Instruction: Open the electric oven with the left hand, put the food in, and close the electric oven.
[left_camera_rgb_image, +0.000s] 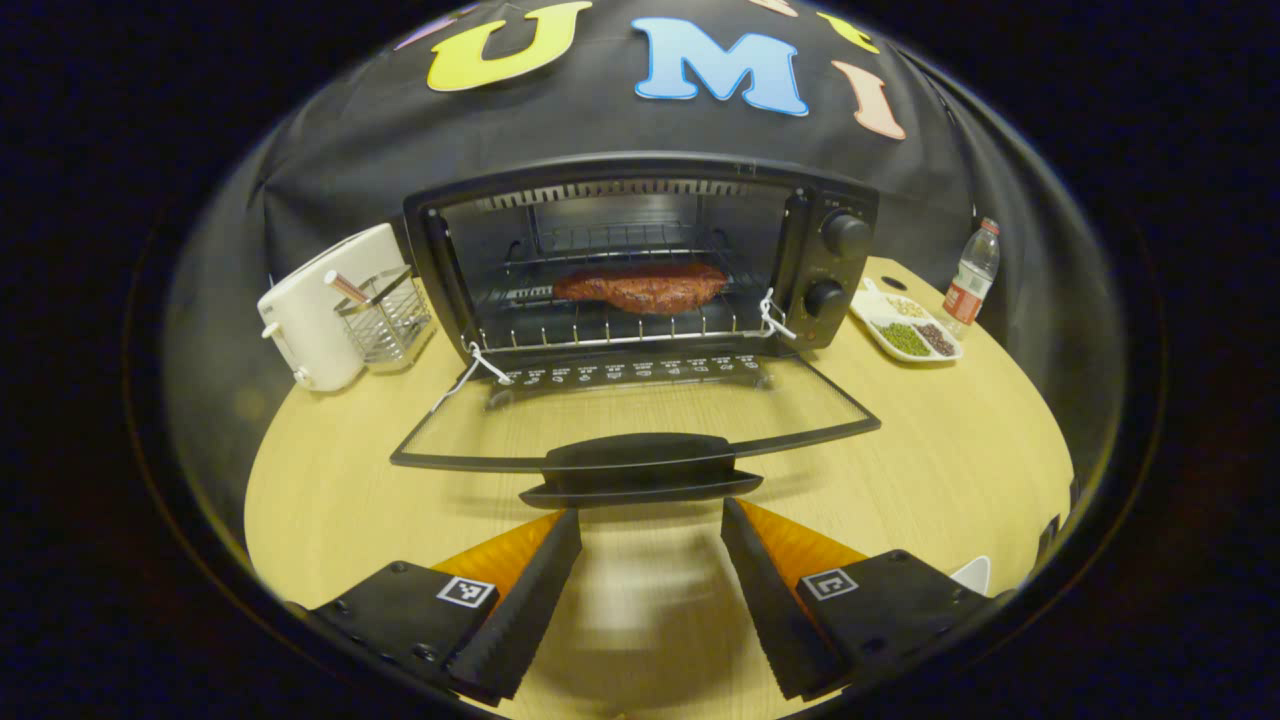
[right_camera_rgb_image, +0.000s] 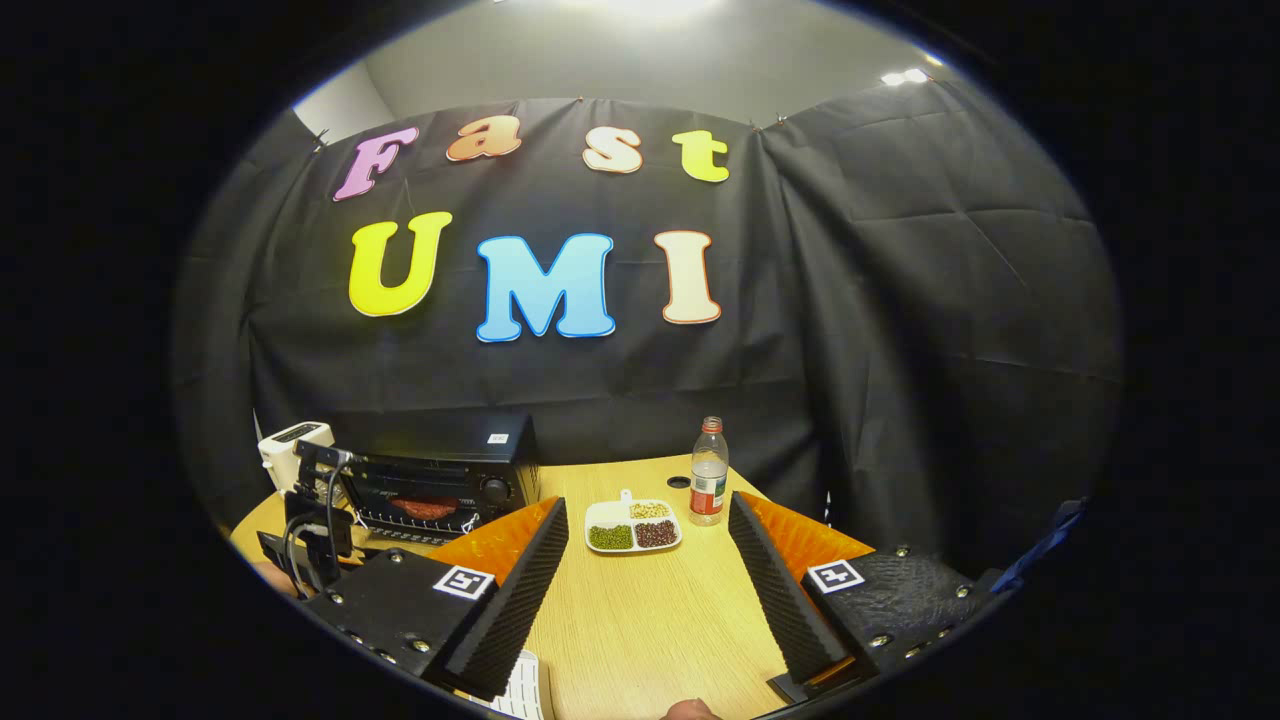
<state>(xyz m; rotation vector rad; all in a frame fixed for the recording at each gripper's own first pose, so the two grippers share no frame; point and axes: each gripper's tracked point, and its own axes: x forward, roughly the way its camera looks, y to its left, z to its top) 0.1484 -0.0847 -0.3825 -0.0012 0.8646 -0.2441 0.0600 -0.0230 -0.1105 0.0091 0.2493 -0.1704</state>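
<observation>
Black oven (left_camera_rgb_image: 640, 260), reddish-brown meat (left_camera_rgb_image: 640, 287), white toaster (left_camera_rgb_image: 315, 305), pale wood-grain table (left_camera_rgb_image: 950, 450).

Both grippers, left gripper (left_camera_rgb_image: 650, 560) & right gripper (right_camera_rgb_image: 648, 560): black bodies w/ screws, orange finger backs, ribbed black pads (left_camera_rgb_image: 525, 600), square b/w marker tags on top.
</observation>
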